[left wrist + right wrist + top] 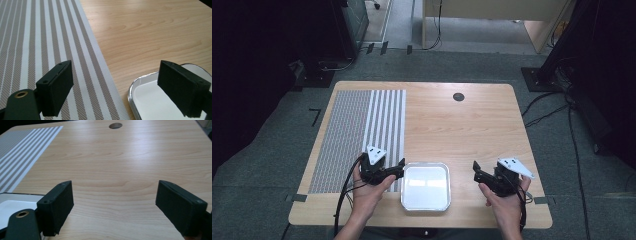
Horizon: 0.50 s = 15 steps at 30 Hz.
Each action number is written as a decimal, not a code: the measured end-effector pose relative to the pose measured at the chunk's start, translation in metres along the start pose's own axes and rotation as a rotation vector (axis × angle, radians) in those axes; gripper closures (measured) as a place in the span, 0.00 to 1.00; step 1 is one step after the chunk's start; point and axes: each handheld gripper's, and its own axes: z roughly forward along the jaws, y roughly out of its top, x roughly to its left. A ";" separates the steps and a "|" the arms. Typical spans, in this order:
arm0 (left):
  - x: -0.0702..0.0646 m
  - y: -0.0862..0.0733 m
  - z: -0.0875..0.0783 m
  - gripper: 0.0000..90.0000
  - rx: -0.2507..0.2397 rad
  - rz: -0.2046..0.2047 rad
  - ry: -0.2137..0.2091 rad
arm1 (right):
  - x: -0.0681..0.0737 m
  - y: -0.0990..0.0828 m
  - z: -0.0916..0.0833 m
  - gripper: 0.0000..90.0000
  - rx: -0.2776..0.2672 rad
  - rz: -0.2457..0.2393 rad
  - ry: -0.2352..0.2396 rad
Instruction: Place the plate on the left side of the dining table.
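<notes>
A white, empty square tray (425,186) with a shiny metal rim lies near the table's front edge, between my two hands. My left gripper (401,168) hovers at the tray's left edge, pointing right. In the left gripper view, the left gripper (118,75) stands open, one jaw above the striped mat (37,37) and the other above the tray's corner (150,100). My right gripper (476,171) is to the right of the tray and apart from it. In the right gripper view, the right gripper (115,195) is open over bare wood, nothing between its jaws, with the tray's corner (12,207) at lower left.
A grey and white striped mat (362,130) covers the left part of the wooden table (462,130). A round cable hole (458,97) sits near the table's far edge. Cables trail over the floor to the right of the table.
</notes>
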 end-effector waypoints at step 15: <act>-0.014 -0.017 0.010 0.21 0.045 0.016 -0.016 | 0.046 -0.007 0.019 0.24 0.012 -0.072 0.022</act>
